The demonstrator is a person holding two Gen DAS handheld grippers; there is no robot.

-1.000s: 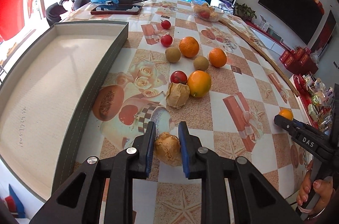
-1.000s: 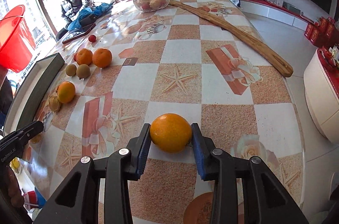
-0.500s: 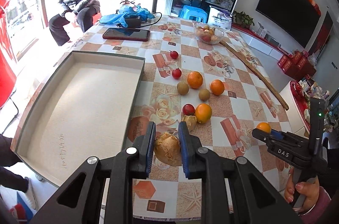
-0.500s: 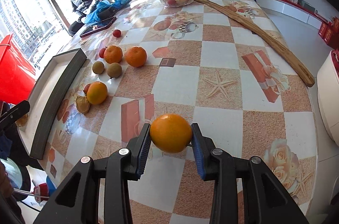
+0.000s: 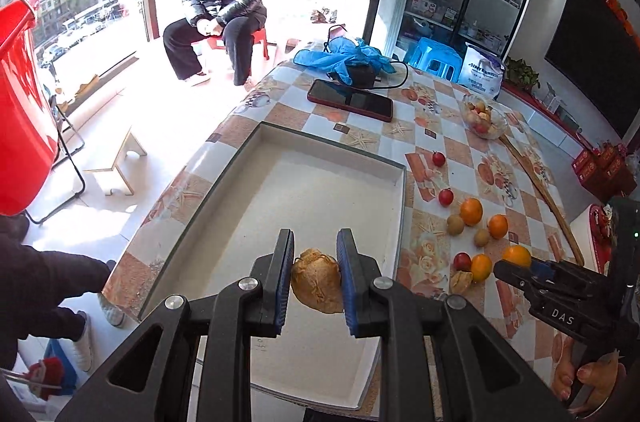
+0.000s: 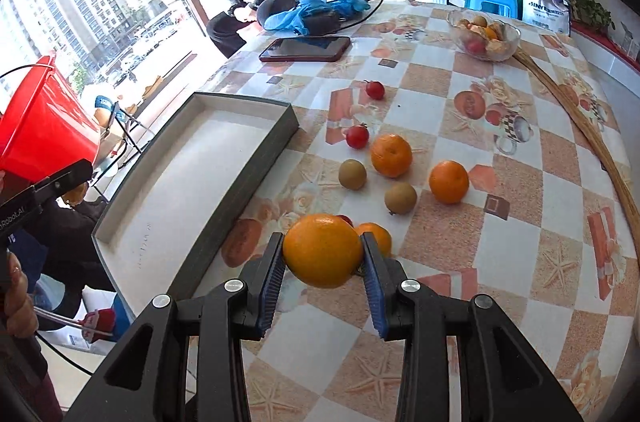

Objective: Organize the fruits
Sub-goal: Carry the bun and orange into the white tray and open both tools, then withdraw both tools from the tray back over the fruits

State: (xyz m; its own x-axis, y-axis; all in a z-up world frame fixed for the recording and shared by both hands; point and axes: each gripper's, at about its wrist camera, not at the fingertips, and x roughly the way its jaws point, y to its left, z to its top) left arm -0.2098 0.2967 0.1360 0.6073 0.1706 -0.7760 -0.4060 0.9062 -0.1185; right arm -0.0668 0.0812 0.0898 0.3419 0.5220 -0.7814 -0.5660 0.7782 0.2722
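Claws both grip fruit: the left claw [image 5: 314, 282] is clenched on a wrinkled tan papery-husked fruit [image 5: 317, 280] above the shallow white-lined grey tray [image 5: 394, 218], and the right claw [image 6: 322, 262] clasps a round orange [image 6: 323, 249] above the tiled-pattern bench [image 6: 520, 222], near the loose oranges [image 6: 391, 155], brown kiwis [image 6: 352, 174] and small red tomatoes [image 6: 357, 136] beside the tray.

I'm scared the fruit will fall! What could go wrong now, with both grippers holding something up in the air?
1. The orange is round and pinched only at its sides by the right hand-held gripper; it might slip and roll off the table.
2. The papery brown fruit in the left hand-held gripper looks fragile and may crush.
3. Both grippers are near the tray and could bump.
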